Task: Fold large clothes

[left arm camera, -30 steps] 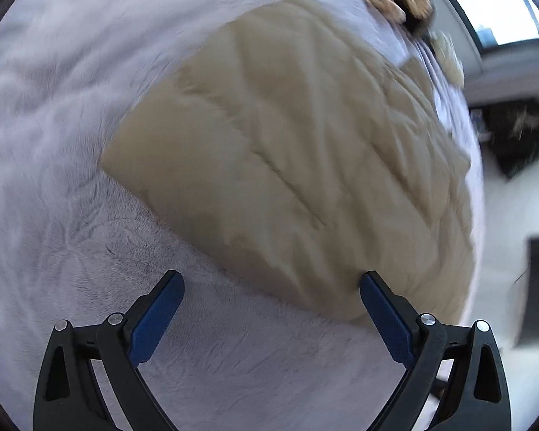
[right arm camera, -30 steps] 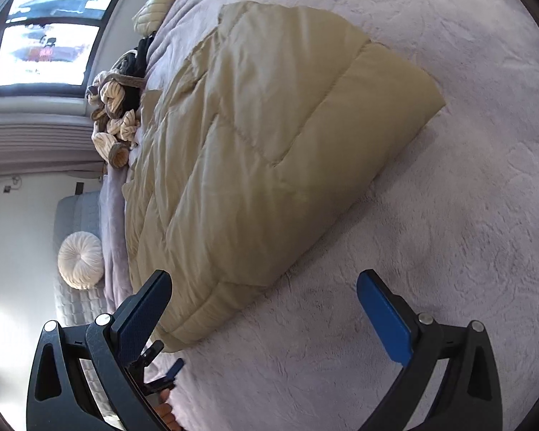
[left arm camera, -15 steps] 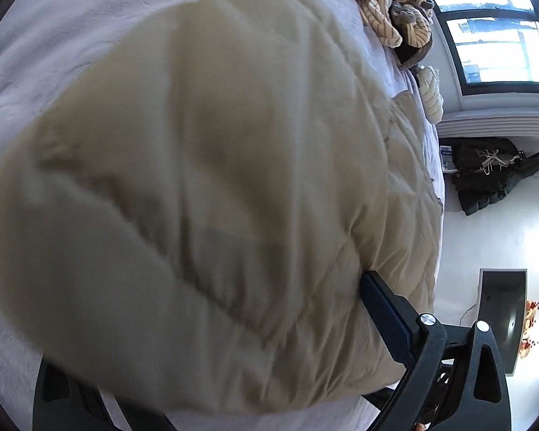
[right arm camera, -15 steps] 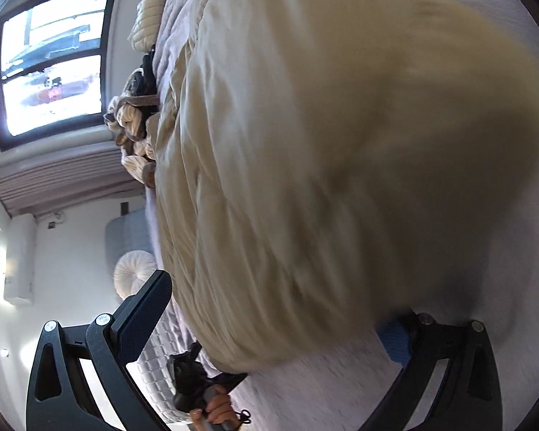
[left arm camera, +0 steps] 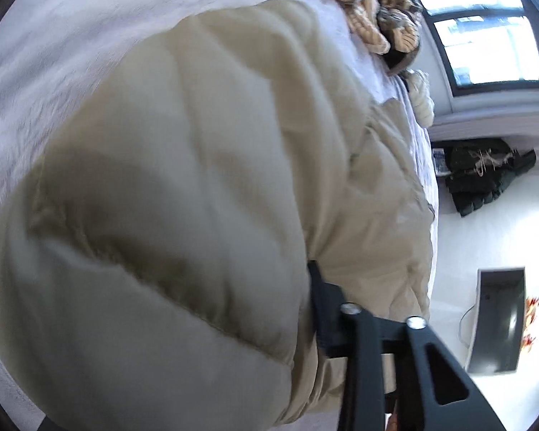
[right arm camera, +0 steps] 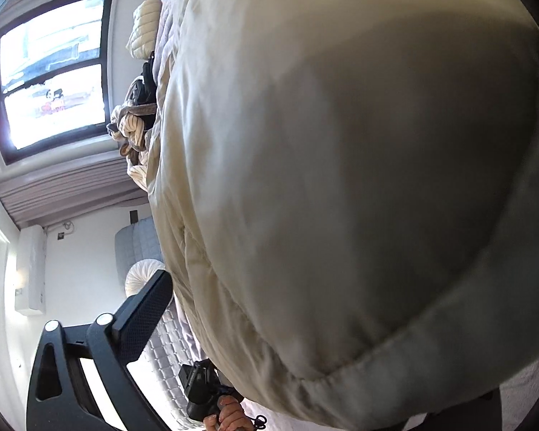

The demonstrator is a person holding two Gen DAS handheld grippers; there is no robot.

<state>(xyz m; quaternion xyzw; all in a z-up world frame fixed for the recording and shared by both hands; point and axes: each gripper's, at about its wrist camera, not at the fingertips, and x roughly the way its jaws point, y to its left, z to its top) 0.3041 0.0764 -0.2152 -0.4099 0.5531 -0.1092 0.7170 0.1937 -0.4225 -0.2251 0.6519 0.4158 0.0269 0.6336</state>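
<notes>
A puffy beige quilted jacket lies on the pale lilac bedspread and fills most of both views. My left gripper is closing on the jacket's near edge. Its right finger presses into bunched fabric, and the other finger is hidden under the padding. In the right wrist view the same jacket bulges between the wide jaws of my right gripper, which are closing slightly. Its left finger stands just beside the hem without pressing it; the right finger is hidden under the jacket.
A pile of knitted clothes lies at the bed's far end under a window. A dark coat and a black monitor are on the floor side. The person's hand holds the other gripper near a round white cushion.
Both grippers moved in low over the jacket's near edge, which now bulges up between their jaws. The left gripper's visible finger has swung inward onto the fabric.
</notes>
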